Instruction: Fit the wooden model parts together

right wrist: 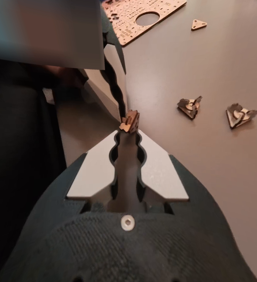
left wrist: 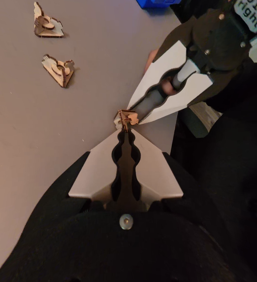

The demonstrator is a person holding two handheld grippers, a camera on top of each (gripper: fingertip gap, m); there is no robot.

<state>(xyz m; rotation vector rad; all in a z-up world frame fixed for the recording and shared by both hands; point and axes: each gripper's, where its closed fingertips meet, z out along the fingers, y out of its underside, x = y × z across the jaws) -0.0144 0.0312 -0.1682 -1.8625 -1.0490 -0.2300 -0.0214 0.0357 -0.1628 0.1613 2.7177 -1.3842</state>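
Note:
A small wooden assembly of slotted plates [left wrist: 127, 118] hangs above the grey table [left wrist: 25, 137] near its edge, between both grippers. My left gripper [left wrist: 125, 130] is shut on a thin plate edge at its near side. My right gripper [left wrist: 134, 116] comes in from the upper right and is shut on the assembly's other side. In the right wrist view the assembly [right wrist: 131, 120] sits at my right gripper's tips [right wrist: 127, 130], with the left gripper [right wrist: 123, 118] reaching in from the upper left.
Two similar triangular wooden assemblies [left wrist: 48, 22] [left wrist: 59, 71] lie on the table; they also show in the right wrist view [right wrist: 188, 106] [right wrist: 239, 117]. A cut-out wooden sheet [right wrist: 140, 19] and a small wooden triangle [right wrist: 198, 24] lie farther off. A blue bin [left wrist: 153, 3] stands at the far edge. Left and right tips are no more than a few centimetres apart.

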